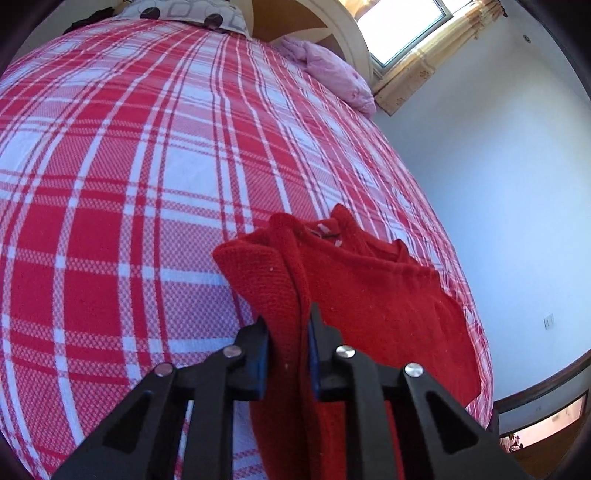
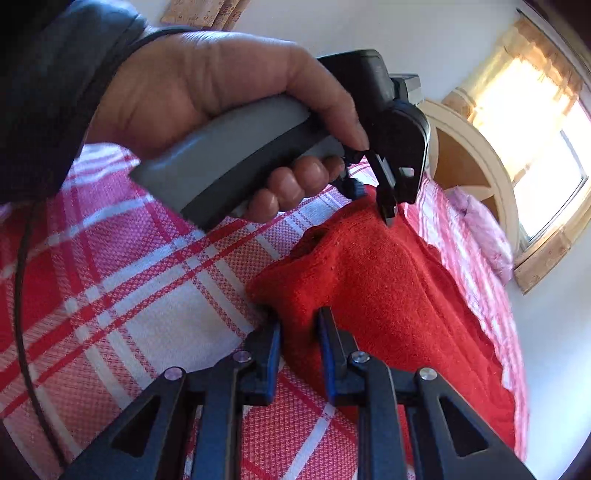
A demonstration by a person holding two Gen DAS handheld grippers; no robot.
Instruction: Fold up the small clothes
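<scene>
Two grippers are clamped on one red knit sweater lying near the edge of the plaid-covered bed: the left gripper pinches a bunched fold, the right gripper a corner. Expect a light, soft, limp fabric that sags and drapes between holds; thick knit should resist slipping. Grip at edges, hem, or shoulder seams, through all layers.

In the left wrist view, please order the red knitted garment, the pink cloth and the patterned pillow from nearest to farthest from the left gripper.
1. Red knitted garment: pinched in the left gripper.
2. Pink cloth: far right of the bed.
3. Patterned pillow: far left, at the head.
</scene>
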